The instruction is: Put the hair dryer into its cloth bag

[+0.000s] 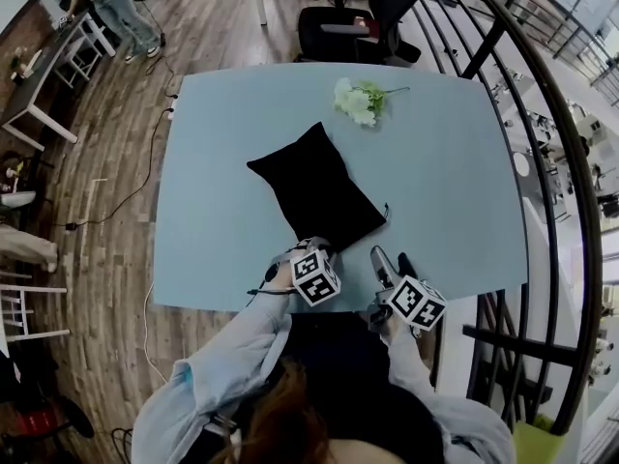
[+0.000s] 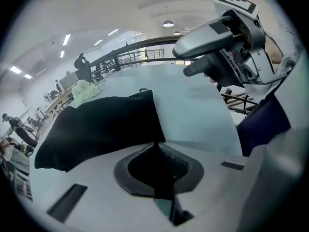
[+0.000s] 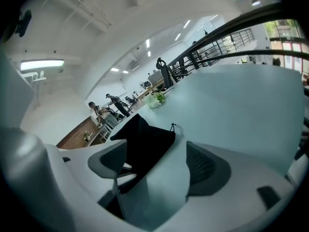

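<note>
A black cloth bag [image 1: 317, 187] lies plump on the light blue table [image 1: 222, 162], and its drawstring [image 1: 385, 207] trails off the right corner. No hair dryer shows in any view. My left gripper [image 1: 308, 247] sits at the bag's near corner. In the left gripper view its jaws [image 2: 155, 146] are closed, with black fabric running from the bag [image 2: 101, 124] in between the pads. My right gripper [image 1: 392, 260] hovers just right of it by the table's near edge. Its jaws stand wide apart with nothing between them [image 3: 157, 164]. The bag [image 3: 142, 141] lies beyond its left pad.
A bunch of white flowers [image 1: 356, 100] lies at the table's far side. A black office chair [image 1: 360, 22] stands behind the table. A dark metal railing [image 1: 551, 162] curves along the right. People stand at desks far left [image 1: 121, 13]. A cable runs over the wooden floor [image 1: 116, 201].
</note>
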Demonstrator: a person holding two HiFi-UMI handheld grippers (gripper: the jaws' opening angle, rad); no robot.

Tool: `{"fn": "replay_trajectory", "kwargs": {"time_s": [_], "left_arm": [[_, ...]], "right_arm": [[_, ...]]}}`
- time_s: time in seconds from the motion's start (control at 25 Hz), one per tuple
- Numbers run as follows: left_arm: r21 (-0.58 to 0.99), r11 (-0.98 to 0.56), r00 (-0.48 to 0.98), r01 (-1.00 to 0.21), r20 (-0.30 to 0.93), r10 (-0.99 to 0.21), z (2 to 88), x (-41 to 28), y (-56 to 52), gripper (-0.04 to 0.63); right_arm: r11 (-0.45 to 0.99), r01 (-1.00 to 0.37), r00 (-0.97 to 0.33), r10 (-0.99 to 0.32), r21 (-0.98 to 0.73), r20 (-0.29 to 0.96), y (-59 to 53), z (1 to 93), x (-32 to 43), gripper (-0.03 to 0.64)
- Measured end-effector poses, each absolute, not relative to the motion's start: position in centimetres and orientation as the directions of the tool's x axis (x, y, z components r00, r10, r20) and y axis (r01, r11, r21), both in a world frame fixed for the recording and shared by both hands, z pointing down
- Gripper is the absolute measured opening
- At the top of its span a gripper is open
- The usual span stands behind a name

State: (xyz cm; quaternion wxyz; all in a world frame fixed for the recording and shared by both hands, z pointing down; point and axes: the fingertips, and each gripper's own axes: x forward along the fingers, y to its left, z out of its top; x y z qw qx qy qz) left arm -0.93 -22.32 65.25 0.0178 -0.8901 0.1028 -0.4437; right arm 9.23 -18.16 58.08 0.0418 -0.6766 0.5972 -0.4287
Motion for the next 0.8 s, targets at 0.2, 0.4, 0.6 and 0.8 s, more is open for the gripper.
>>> {"fn": "replay_trajectory", "kwargs": {"time_s": [0.2, 0.4, 0.6, 0.8], "left_arm": [[-0.059, -0.982, 0.568, -0.177, 0.809, -0.151, 65.3, -0.6, -22.1, 0.032], [0.163, -0.963, 0.662, -0.216, 0.749, -0.021, 64.5, -0.1, -20.7, 0.265], [0.258, -0.932, 0.72, -0.256, 0.694, -0.005, 62.6, -0.9, -19.7, 0.288], [0.336, -0.905, 0.73, -0.261, 0.682, 0.043, 62.1, -2.4, -17.3, 0.288]], "right_arm": [[-0.26, -0.763, -0.103, -0.855, -0.591, 0.508, -19.4, 57.4, 8.6, 0.402], [-0.197, -0.775, -0.152, -0.864, -0.6, 0.479, -20.5, 56.5, 7.7, 0.414], [-0.172, -0.77, -0.175, -0.869, -0.614, 0.463, -21.0, 56.0, 7.8, 0.45], [-0.155, -0.764, -0.197, -0.869, -0.627, 0.454, -21.5, 55.9, 8.3, 0.469]]}}
